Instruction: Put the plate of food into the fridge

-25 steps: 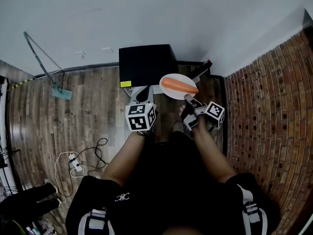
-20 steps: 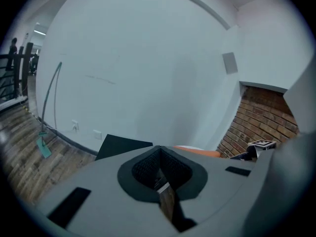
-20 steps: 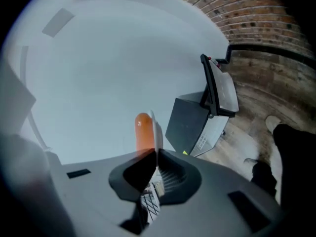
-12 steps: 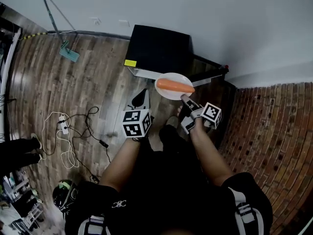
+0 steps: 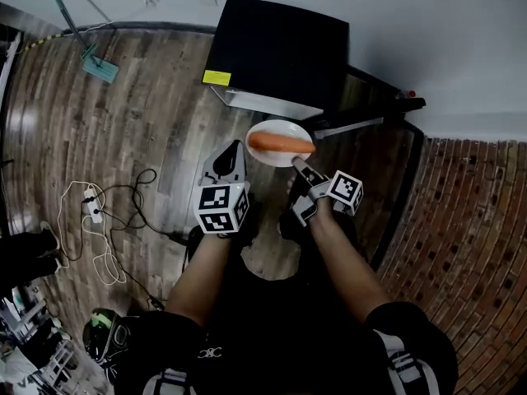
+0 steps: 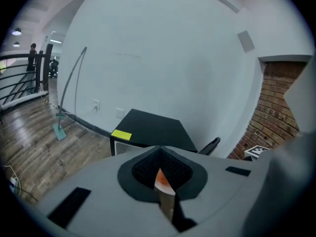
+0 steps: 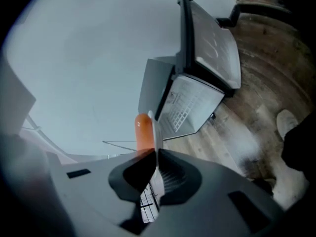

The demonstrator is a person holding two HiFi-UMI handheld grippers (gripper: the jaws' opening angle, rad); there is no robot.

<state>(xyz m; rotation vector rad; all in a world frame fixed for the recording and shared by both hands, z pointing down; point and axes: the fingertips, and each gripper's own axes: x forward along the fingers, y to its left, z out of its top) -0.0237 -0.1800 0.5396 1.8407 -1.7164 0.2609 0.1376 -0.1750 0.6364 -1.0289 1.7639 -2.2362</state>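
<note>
In the head view a white plate (image 5: pixel 280 152) carrying a long orange piece of food (image 5: pixel 280 142) hangs just in front of the black mini fridge (image 5: pixel 276 48). My right gripper (image 5: pixel 300 166) is shut on the plate's near rim. From the right gripper view the plate (image 7: pixel 156 128) is edge-on, with the orange food (image 7: pixel 143 131) on its left. The fridge's door (image 7: pixel 211 38) stands open, showing a white wire shelf (image 7: pixel 190 107). My left gripper (image 5: pixel 232 155) is shut and hovers left of the plate, not touching it. An orange sliver shows in its seam.
A brick wall (image 5: pixel 478 220) runs along the right, close to the open fridge door (image 5: pixel 354 125). A mop (image 5: pixel 92 60) leans at the back left. A power strip with cables (image 5: pixel 92 216) lies on the wooden floor at left. The white wall (image 6: pixel 163 58) rises behind the fridge.
The fridge has come nearer and looks larger. The plate and both grippers now sit closer to its open front. The right gripper's hold on the plate is unchanged.
</note>
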